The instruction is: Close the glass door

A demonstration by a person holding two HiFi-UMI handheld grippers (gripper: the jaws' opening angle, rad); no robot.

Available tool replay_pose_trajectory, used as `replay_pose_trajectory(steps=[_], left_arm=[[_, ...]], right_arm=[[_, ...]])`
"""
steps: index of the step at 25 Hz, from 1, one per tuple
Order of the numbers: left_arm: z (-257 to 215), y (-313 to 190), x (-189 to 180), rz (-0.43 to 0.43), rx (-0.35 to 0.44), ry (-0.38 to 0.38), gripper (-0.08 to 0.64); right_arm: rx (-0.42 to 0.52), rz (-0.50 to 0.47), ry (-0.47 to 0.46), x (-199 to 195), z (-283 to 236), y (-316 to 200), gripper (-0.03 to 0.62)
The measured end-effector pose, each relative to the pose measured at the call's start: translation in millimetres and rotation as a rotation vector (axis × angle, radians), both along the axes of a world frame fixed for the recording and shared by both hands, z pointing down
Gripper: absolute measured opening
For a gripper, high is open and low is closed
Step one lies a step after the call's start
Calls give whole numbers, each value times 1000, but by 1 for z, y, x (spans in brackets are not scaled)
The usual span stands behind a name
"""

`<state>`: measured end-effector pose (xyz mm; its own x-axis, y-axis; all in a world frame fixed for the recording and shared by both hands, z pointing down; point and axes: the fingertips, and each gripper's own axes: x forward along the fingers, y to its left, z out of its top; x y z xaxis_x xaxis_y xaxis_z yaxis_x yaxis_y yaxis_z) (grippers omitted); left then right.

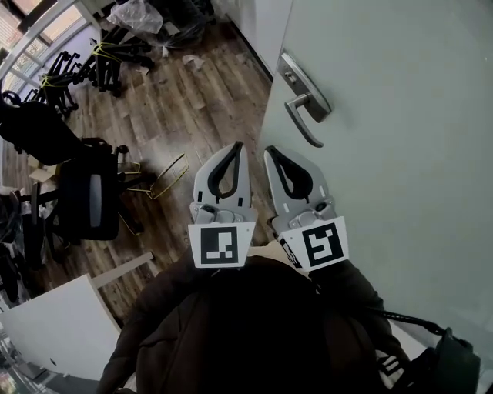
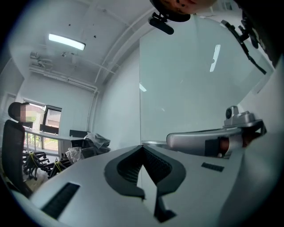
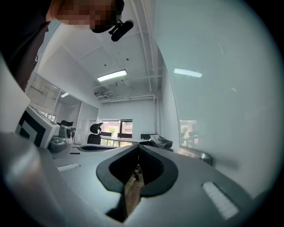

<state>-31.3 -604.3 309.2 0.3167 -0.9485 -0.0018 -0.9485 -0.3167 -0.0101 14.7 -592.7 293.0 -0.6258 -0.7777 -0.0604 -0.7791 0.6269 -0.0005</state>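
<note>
Grippers side by side in front of the person's dark jacket (image 1: 246, 331), both pointing away from the body. Left gripper (image 1: 236, 148): jaw tips pressed together, nothing between them. Its own view (image 2: 143, 147) confirms this, with only the hollow behind the tips left clear. Right gripper (image 1: 272, 153): same condition, tips meeting and nothing held. In its own view (image 3: 137, 146) a sliver of wood floor shows through the slot below the tips.

Glass door (image 1: 400, 169) fills the right side of the head view, frosted pale green. Its handle-side edge stands free, with floor showing past it. Lever handle (image 1: 306, 108) is metal and sits near that edge, ahead of the right gripper and apart from it — neither gripper touches the door or the handle.

Containers: only a heap of plastic bags (image 1: 135, 15) at the far end of the wooden floor (image 1: 177, 108); contents cannot be made out.

Other items in the head view:
- office chairs (image 1: 88, 196) grouped at left
- a yellow wire frame (image 1: 166, 178) lying on the floor near them
- a white panel (image 1: 54, 327) at lower left

View differences: the head view gives the floor layout and both marker cubes. The left gripper view shows the door (image 2: 186, 88) as an upright pane with a sharp vertical edge, plus a ceiling light (image 2: 66, 41). The right gripper view shows the door (image 3: 222, 111) close at right, the handle (image 3: 199, 155) as a short chrome bar, and a far window (image 3: 120, 128).
</note>
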Motion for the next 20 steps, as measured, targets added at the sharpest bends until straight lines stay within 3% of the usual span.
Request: replay_pose_trajectory(steps=[9, 20], left_arm=[[-18, -63, 15, 48, 40, -5, -3], [2, -86, 44, 79, -8, -17, -4]], right_arm=[[108, 121, 152, 36, -25, -68, 80], [-83, 139, 222, 66, 50, -97, 87]])
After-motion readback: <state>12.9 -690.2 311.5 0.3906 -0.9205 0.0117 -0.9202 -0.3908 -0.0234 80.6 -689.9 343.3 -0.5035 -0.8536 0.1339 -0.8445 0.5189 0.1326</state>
